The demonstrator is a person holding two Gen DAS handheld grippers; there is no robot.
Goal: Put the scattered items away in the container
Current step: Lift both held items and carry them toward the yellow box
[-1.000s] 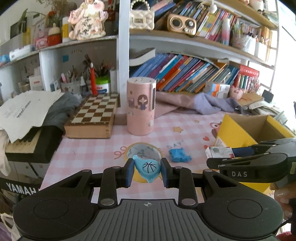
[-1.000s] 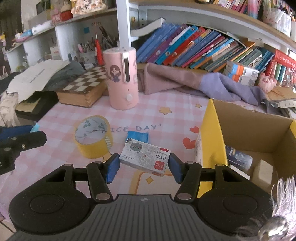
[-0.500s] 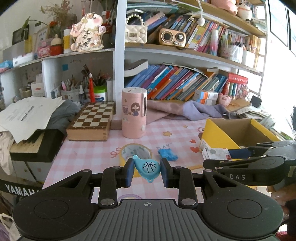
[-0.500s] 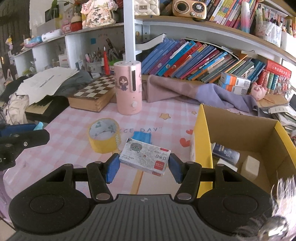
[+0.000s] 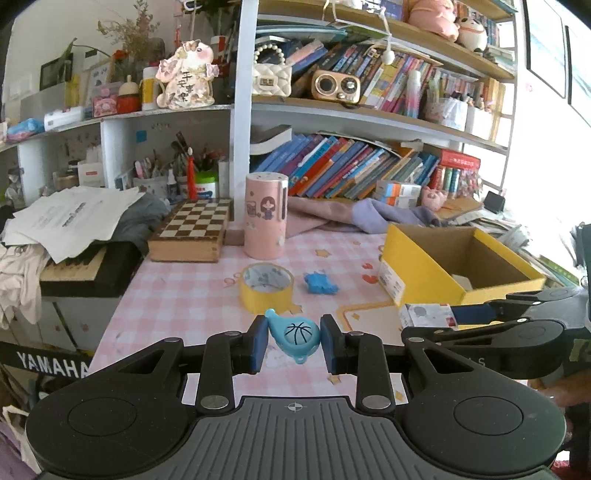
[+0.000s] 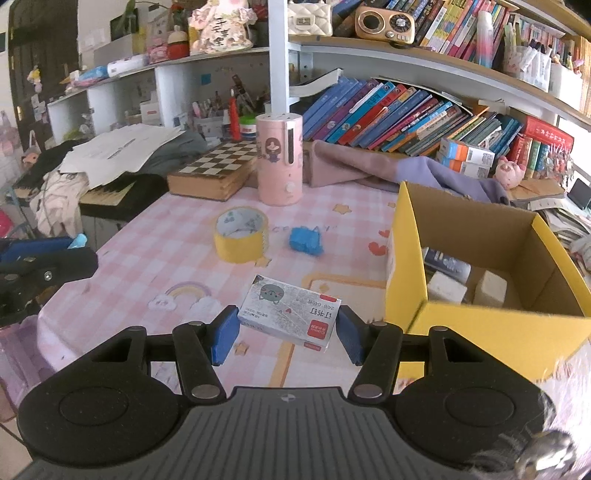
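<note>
Two items in transit: left gripper (image 5: 294, 341) clamps blue basketball charm (image 5: 295, 334); right gripper (image 6: 285, 332) clamps staple box (image 6: 290, 317), yellow box (image 6: 480, 325) at 3 o'clock; tape roll (image 6: 241, 238) and blue scrap (image 6: 305, 240) remain at 12 o'clock

A lived-in home study. Crowded bookshelves (image 5: 369, 173) rise behind a pink-checked table (image 6: 155, 236). A chessboard box (image 5: 192, 230), plush toys (image 5: 432, 16) and a Yamaha keyboard (image 5: 74, 271) sit around it.

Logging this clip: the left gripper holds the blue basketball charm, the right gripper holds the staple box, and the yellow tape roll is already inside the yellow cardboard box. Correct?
Not quite. The tape roll still stands on the tablecloth, left of the yellow cardboard box, as the right wrist view shows. The left gripper does hold the basketball charm, and the right gripper the staple box.
</note>
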